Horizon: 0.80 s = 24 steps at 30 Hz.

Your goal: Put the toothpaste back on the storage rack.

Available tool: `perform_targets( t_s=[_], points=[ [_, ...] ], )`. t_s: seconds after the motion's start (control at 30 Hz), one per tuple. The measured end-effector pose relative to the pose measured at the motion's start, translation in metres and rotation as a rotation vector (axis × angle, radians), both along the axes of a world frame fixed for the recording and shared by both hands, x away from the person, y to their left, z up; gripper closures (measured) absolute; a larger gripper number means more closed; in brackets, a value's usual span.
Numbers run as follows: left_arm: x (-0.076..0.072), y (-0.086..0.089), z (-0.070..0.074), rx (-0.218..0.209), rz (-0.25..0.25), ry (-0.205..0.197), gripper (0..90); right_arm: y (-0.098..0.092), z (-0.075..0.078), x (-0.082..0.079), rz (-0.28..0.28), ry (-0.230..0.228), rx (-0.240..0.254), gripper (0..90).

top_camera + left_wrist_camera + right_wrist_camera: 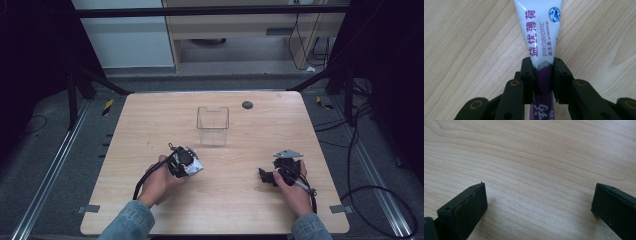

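Gripping a toothpaste tube, left hand-held gripper, tube's ends cropped

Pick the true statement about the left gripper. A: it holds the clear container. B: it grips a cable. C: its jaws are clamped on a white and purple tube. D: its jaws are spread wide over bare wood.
C: in the left gripper view, the left gripper has both black jaws pressed against the white and purple tube, which lies over the wooden table.
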<state>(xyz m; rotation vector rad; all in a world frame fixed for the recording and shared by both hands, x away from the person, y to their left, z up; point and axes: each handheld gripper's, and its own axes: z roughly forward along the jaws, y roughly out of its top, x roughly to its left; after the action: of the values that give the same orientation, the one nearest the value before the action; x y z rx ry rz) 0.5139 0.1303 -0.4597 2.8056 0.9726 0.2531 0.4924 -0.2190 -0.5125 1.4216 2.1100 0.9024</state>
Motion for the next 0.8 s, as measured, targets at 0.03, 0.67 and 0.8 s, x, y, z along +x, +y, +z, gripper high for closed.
perform_targets(
  t_s=[0.03, 0.67, 0.8],
  points=[
    [0.000, 0.000, 0.001, -0.004, 0.001, -0.002, 74.4, 0.000, 0.000, 0.000, -0.001, 0.001, 0.001, 0.4],
    [-0.008, -0.002, 0.064, -0.155, -0.018, -0.115, 78.9, 0.000, 0.000, 0.000, 0.001, 0.000, -0.001, 0.4],
    [-0.007, -0.001, 0.069, -0.176, -0.017, -0.114, 78.9, 0.000, 0.000, 0.000, 0.001, 0.000, -0.001, 0.3]
  ],
)
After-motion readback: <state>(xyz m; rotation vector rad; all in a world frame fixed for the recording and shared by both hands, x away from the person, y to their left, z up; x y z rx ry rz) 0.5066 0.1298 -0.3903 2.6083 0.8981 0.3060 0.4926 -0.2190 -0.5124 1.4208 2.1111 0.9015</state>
